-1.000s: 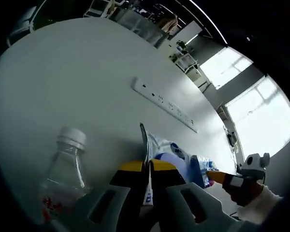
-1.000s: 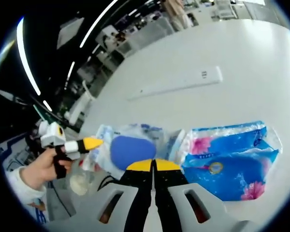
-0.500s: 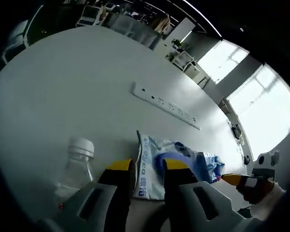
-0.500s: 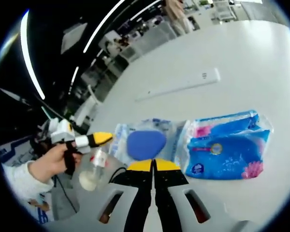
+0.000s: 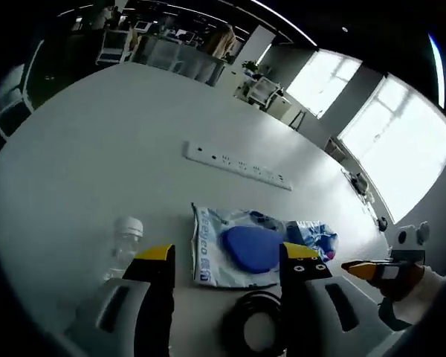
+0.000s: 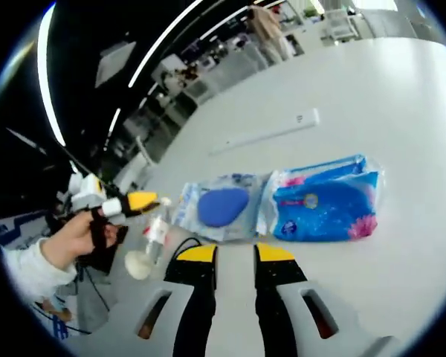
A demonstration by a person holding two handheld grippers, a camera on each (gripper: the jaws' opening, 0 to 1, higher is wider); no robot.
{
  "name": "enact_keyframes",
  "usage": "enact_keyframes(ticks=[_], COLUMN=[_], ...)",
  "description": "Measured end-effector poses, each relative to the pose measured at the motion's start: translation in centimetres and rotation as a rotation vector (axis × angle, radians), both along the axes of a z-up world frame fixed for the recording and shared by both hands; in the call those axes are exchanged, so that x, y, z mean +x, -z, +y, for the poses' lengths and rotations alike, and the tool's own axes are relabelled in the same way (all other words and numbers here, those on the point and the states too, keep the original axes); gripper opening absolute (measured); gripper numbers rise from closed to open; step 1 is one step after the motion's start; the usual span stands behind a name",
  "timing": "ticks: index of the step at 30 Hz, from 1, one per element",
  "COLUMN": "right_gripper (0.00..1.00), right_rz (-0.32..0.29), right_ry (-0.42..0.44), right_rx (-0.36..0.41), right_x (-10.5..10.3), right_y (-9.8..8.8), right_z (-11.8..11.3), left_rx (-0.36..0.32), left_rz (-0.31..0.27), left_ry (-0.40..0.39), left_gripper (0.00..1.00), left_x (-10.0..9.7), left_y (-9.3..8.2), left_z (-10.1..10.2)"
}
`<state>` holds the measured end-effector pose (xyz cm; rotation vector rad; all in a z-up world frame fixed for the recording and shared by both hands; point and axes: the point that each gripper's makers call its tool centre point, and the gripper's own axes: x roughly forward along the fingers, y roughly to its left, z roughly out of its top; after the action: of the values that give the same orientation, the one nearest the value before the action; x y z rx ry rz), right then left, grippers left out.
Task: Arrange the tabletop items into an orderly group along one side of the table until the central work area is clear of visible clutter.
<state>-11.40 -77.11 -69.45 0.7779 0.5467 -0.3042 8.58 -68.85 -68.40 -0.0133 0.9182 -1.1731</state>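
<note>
My left gripper (image 5: 227, 254) stands open above the table, nothing between its jaws. Beyond it lies a clear packet with a blue oval pad (image 5: 247, 248), and a blue tissue pack (image 5: 313, 236) touches the packet's right end. A clear plastic bottle (image 5: 122, 239) lies left of the packet. A black cable coil (image 5: 254, 336) sits just under the jaws. My right gripper (image 6: 236, 254) is open a little, empty, short of the tissue pack (image 6: 324, 208) and the packet (image 6: 219, 207). The bottle (image 6: 155, 231) lies at the left of the right gripper view.
A long white power strip (image 5: 238, 161) lies across the table beyond the items, the same power strip (image 6: 264, 134) showing in the right gripper view. A hand (image 6: 68, 246) holds the left gripper (image 6: 136, 201). Wide bare white tabletop (image 5: 97, 126) stretches behind. Chairs and desks stand beyond the far edge.
Both grippers went from shut to open. The left one let go of the packet's edge. Both cameras drew back and rose, so the items look smaller.
</note>
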Motion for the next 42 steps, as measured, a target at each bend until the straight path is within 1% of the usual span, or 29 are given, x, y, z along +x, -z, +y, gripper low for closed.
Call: enact_keyframes(ticks=[1,3,4,5,7,8,10,11,12,14,15,18,20,21,23,25,28,30,33,35,36,38,41,42], right_gripper=[0.22,0.31,0.38,0.42,0.5,0.53,0.55,0.56,0.58,0.59,0.59,0.6,0.61,0.62,0.63,0.63,0.64,0.65,0.64,0.63,0.63,0.61,0.58,0.57], right_rz=[-0.016,-0.022,-0.027,-0.031,-0.032,-0.023,-0.028,-0.037,-0.05,-0.085,-0.098,-0.1,-0.085,-0.077,-0.07,-0.057,-0.053,-0.05,-0.035,-0.039,-0.05,-0.06,-0.059,-0.06], right_ry=[-0.001,-0.003,-0.011,-0.012,-0.02,-0.033,-0.05,-0.049,-0.045,-0.026,-0.01,0.01,0.018,0.024,0.029,0.047,0.073,0.082,0.09,0.087,0.089,0.092,0.093,0.094], right_rx=[-0.008,-0.029,-0.05,-0.056,-0.061,-0.062,-0.09,-0.094,-0.092,-0.067,-0.053,-0.047,-0.034,-0.031,-0.031,-0.038,-0.01,0.009,0.033,0.036,0.045,0.049,0.026,0.025], right_x=[-0.3,-0.8,-1.2,-1.4,-2.0,-2.4,-2.9,-3.3,-3.6,-4.2,-5.0,-7.3,-8.9,-9.7,-10.7,-11.9,-12.8,-12.9,-12.8,-12.4,-12.2,-11.9,-12.0,-12.1], right_y=[-0.4,-0.7,-1.1,-1.2,-1.6,-1.7,-1.9,-2.1,-2.3,-2.6,-2.7,-2.5,-2.2,-2.1,-2.1,-2.0,-1.6,-1.1,-0.5,-0.6,-0.8,-1.2,-1.4,-1.5], right_z=[0.2,0.3,0.4,0.5,0.9,1.1,1.3,1.4,1.5,1.6,1.7,1.9,2.2,2.4,2.8,2.9,3.3,3.4,3.5,3.6,3.5,3.4,3.0,2.9], left_rx=[-0.002,-0.021,-0.03,-0.039,-0.048,-0.046,-0.043,-0.06,-0.074,-0.08,-0.078,-0.062,-0.048,-0.044,-0.04,-0.027,0.021,0.028,0.019,0.004,0.001,0.002,0.021,0.024], left_rz=[-0.008,-0.019,-0.019,-0.016,-0.01,-0.008,-0.001,0.012,0.027,0.046,0.048,0.04,0.045,0.049,0.061,0.058,0.02,0.028,0.037,0.049,0.049,0.044,0.007,0.005], left_ry=[0.003,0.005,0.0,-0.005,-0.001,0.0,0.002,0.0,-0.011,-0.011,-0.012,-0.009,-0.013,-0.025,-0.05,-0.049,-0.012,0.016,0.026,0.034,0.038,0.052,0.082,0.086], left_gripper=[0.6,0.62,0.63,0.66,0.69,0.71,0.72,0.72,0.73,0.75,0.75,0.75,0.75,0.75,0.75,0.75,0.74,0.74,0.73,0.73,0.73,0.73,0.72,0.71], left_x=[-0.4,-1.3,-1.6,-2.1,-3.0,-3.4,-4.4,-5.1,-5.6,-6.6,-7.2,-8.0,-8.3,-8.4,-8.5,-8.9,-9.7,-10.3,-10.7,-10.9,-11.0,-11.1,-11.5,-11.5], left_y=[-0.2,-0.8,-1.1,-1.3,-1.6,-1.7,-1.9,-2.2,-2.4,-2.5,-2.4,-2.0,-1.6,-1.4,-1.3,-1.2,-0.7,-0.5,-0.5,-0.8,-0.9,-1.1,-1.3,-1.3], left_z=[0.3,1.0,1.2,1.6,2.3,2.6,3.5,4.0,4.3,5.2,5.8,7.4,8.5,9.1,9.8,10.1,10.2,9.6,8.7,8.0,7.6,7.3,7.3,7.4])
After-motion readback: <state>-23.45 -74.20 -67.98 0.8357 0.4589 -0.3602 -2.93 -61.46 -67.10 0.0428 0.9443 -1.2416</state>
